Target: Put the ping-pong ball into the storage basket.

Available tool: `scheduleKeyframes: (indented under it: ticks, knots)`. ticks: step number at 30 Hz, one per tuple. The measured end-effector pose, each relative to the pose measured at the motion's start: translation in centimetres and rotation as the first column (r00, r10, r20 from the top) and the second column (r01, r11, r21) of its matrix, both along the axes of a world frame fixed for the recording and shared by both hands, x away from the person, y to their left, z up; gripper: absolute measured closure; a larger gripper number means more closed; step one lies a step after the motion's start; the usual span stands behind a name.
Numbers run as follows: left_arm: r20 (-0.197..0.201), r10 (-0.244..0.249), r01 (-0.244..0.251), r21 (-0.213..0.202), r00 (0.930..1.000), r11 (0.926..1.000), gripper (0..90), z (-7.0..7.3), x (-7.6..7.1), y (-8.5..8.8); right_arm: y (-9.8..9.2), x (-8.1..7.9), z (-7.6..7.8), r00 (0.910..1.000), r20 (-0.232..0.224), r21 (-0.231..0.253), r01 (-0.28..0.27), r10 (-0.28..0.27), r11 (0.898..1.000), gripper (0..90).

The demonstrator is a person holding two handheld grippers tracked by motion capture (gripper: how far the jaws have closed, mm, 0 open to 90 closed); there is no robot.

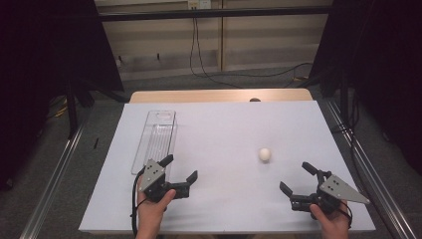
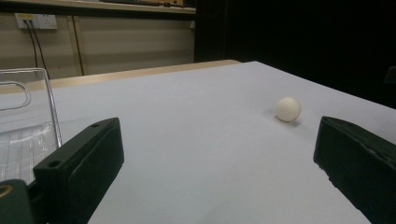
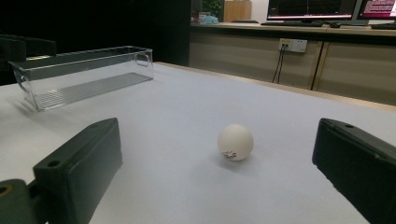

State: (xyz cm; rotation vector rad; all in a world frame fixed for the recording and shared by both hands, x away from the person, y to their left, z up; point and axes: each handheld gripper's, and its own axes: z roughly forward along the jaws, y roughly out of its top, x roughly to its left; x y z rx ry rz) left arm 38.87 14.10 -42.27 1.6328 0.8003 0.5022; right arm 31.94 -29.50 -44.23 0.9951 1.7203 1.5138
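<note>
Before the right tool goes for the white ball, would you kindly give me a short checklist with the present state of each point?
1. Right tool open wide enough for the ball: ok.
2. Ball lies free on the table, touching nothing: ok.
3. Path from right tool to ball unobstructed: ok.
4. Left tool open and apart from the ball: ok.
5. Clear tray upright and empty: ok.
6. Ball fully at rest: cannot tell.

Evenly lit, soft shadows, dark edges
</note>
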Motion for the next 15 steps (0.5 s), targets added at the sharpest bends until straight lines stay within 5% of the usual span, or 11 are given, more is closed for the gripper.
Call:
scheduleKeyframes:
  ticks: [15]
  knots:
    - [-0.014, -0.014, 0.014, 0.002, 0.9998, 0.9999, 1.7, -0.08, 0.28, -0.68, 0.05, 0.05, 0.03, 1.0000, 0.000, 0.002, 0.002, -0.002, 1.000, 1.0]
